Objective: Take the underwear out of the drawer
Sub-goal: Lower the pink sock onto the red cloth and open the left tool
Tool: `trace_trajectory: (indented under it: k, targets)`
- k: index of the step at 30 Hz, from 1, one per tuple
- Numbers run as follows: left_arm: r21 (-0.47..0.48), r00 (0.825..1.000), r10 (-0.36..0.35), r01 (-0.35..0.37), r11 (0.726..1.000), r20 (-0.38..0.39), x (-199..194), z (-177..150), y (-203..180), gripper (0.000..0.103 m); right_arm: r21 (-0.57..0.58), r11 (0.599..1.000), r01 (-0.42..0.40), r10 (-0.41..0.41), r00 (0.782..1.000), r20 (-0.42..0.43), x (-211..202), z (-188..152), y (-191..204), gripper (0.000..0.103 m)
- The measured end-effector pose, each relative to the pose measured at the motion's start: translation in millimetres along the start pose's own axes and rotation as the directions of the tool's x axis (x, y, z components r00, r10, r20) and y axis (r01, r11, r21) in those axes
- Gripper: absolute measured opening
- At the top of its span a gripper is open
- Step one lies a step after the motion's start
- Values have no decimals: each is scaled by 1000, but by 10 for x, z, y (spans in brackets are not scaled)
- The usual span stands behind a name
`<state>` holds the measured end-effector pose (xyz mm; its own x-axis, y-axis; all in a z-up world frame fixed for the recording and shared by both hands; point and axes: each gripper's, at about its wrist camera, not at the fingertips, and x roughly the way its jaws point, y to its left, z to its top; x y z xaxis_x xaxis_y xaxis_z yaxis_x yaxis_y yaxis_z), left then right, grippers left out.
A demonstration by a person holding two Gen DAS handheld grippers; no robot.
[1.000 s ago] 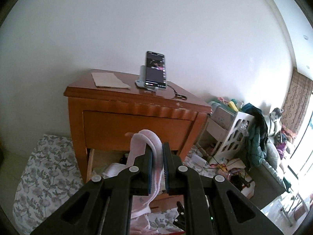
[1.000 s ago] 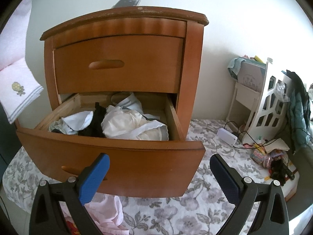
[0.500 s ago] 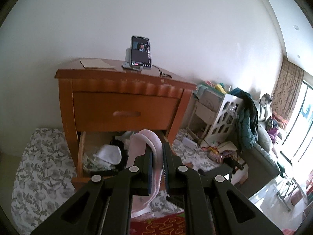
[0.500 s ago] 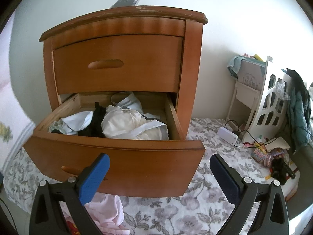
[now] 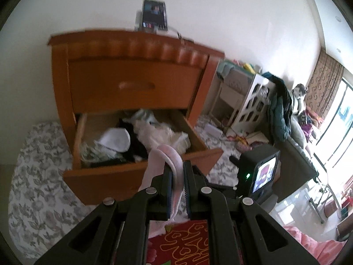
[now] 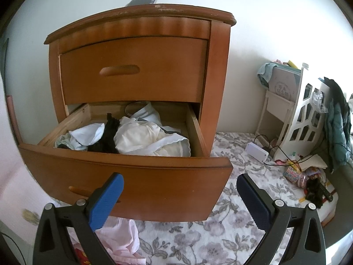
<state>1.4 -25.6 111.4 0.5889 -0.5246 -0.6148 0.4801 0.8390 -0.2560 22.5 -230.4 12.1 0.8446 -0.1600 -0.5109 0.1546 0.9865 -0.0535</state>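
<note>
My left gripper [image 5: 177, 167] is shut on a pale pink piece of underwear [image 5: 162, 159] that hangs down in front of the open lower drawer [image 5: 106, 176]. The wooden nightstand [image 6: 136, 35] has that drawer [image 6: 132, 176] pulled out, holding white [image 6: 145, 137], light blue [image 6: 88, 134] and black [image 6: 108, 132] garments. My right gripper [image 6: 179, 187] stands open, low in front of the drawer's front panel, with nothing between its blue pads [image 6: 108, 196]. In the left wrist view the right gripper's camera unit [image 5: 260, 172] shows beside the drawer's corner.
A phone [image 5: 154, 15] stands on the nightstand top. Pink cloth [image 6: 119, 240] lies on the floral mat [image 6: 198, 240] below the drawer. A white rack [image 6: 306, 114] with a dark jacket [image 6: 337, 123], cables and small clutter [image 6: 308, 176] fill the right side.
My left gripper, still holding the pink underwear, has dropped lower and tilted down toward the drawer, so the nightstand now sits higher in its view. The right gripper has stayed put and open.
</note>
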Motion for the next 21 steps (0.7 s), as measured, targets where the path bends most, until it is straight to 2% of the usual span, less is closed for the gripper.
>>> trace_trajectory:
  k: [5, 8, 16, 21]
  targets:
    - [26, 996, 32, -30, 999, -79, 401, -167, -1, 10, 6, 1000, -6, 6, 1000, -4, 7, -2, -11, 103]
    - [-5, 991, 25, -26, 1000, -129, 631, -282, 82, 10, 13, 1000, -9, 9, 1000, -7, 14, 0, -20, 103]
    - [-64, 964, 60, -79, 995, -259, 1238, -577, 286, 10, 10, 1000, -9, 9, 1000, -16, 35, 2, -15, 103]
    - [-90, 950, 84, -116, 989, -302, 1444, -730, 348, 10, 11, 1000, -10, 10, 1000, -18, 41, -3, -17, 103]
